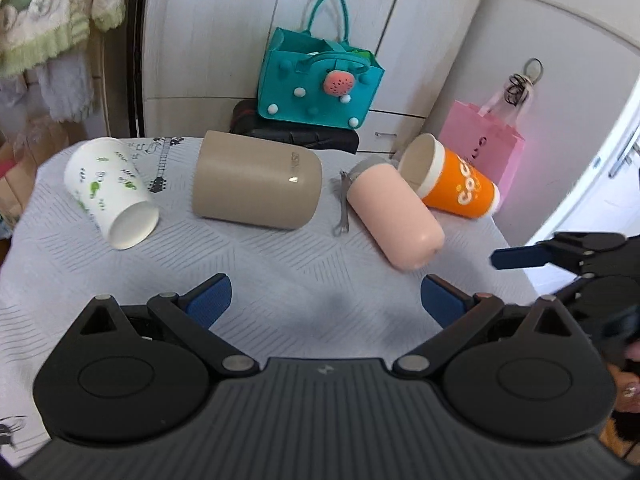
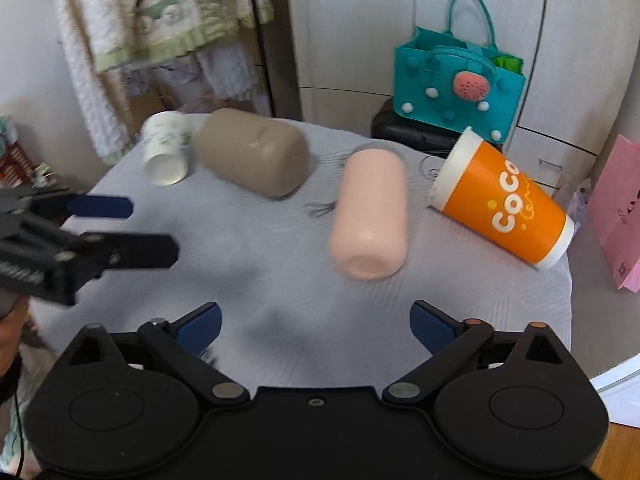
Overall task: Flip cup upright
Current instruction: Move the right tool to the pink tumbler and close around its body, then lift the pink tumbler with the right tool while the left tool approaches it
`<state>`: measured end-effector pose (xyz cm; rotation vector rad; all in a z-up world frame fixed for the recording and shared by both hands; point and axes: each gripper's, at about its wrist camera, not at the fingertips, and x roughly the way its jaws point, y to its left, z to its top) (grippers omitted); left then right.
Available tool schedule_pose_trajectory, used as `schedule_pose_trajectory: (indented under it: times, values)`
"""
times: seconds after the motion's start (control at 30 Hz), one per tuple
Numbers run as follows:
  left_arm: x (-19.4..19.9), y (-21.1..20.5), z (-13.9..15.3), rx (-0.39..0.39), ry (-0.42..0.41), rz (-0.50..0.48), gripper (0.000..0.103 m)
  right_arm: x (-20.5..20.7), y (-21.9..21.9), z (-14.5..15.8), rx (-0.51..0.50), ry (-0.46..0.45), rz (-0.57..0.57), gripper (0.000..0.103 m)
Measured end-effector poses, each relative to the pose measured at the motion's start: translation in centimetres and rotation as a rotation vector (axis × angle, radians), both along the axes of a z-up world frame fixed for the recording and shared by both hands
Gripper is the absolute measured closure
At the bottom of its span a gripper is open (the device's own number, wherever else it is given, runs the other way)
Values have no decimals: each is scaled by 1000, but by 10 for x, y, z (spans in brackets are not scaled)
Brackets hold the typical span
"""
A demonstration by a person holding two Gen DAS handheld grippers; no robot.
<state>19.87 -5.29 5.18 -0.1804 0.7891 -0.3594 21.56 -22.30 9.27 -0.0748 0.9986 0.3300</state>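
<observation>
Four cups are lying on their sides on the bench (image 1: 280,264), which is wearing a pale grey patterned cloth. From the left wrist view, left to right: white paper cup (image 1: 110,192) with green prints, its base facing the camera; tan cup (image 1: 256,180), rounded base pointing right; pink cup (image 1: 394,216) with a grey rim at the far end, its closed base pointing toward the camera; orange cup (image 1: 456,184) with white lettering, open mouth facing left and touching or just behind the pink cup's far end. A thin grey loop or strap (image 1: 343,208) is lying between the tan and pink cups.

Left claw (image 1: 326,304) is hovering over the near bench, blue pads spread wide, holding nothing. Right claw (image 2: 316,328) is likewise gaping wide and empty, sitting just short of the pink cup's base in the right wrist view. Each claw is showing at the edge of the other's camera.

Behind the bench: teal felt bag (image 1: 318,80) resting on a dark case (image 1: 296,132), pink paper bag (image 1: 486,140), white cabinet doors (image 1: 224,28).
</observation>
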Motion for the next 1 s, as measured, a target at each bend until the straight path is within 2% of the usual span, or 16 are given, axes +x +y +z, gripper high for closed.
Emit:
schedule_pose_trajectory:
  times: [0.2,0.47,0.53,0.63,0.7,0.73,0.8,0.93,1.0]
  values:
    - [24,-6,-9,-70,36,20,1,36,-9,-15,11,8,-25,12]
    - [36,-8,-17,-75,56,21,1,63,-9,-27,5,25,-18,13]
    - [38,-8,-18,-74,57,25,1,67,-9,-29,21,42,-13,19]
    - [39,-6,-19,-70,63,26,1,74,-9,-33,44,68,-18,23]
    - [38,-4,-18,-72,62,25,1,78,-11,-36,51,80,-32,27]
    - [38,-3,-17,-70,60,26,1,79,-12,-38,53,87,-41,35]
    - [36,-2,-17,-63,49,31,1,76,-13,-38,58,89,-56,35]
    - [25,-3,-13,1,-1,33,1,63,-15,-30,91,74,-53,35]
    - [22,-1,-11,-5,0,24,1,55,-14,-26,112,77,-44,35]
